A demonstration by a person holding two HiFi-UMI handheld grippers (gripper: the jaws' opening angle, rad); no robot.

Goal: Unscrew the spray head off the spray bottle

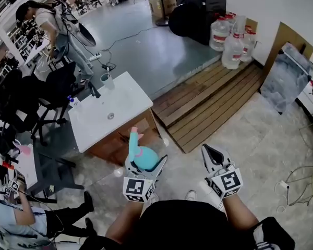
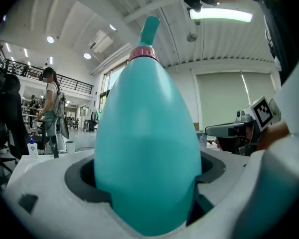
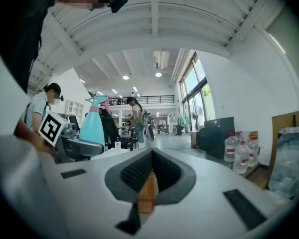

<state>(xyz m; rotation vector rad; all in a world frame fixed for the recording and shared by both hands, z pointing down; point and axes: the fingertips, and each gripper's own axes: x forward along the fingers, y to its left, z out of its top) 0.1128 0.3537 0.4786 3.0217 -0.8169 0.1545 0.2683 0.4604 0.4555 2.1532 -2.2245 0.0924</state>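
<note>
left gripper (image 1: 146,164) has its jaws clamped on the belly of the bottle (image 2: 147,133), low centre of the head view, with the head (image 2: 149,28) up and screwed on at the pink collar (image 2: 142,53). right gripper (image 3: 150,178), lower right, has its jaws pressed together on nothing. i'd say it should open, cross over and pinch the collar, then twist while the left gripper holds firm. that smooth body may slip.

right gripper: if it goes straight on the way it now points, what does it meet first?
Nothing close, as far as I can tell. The right gripper, shut, points along open grey floor; the white table top lies left of that line, the teal spray bottle further left. Depth is unclear.
</note>
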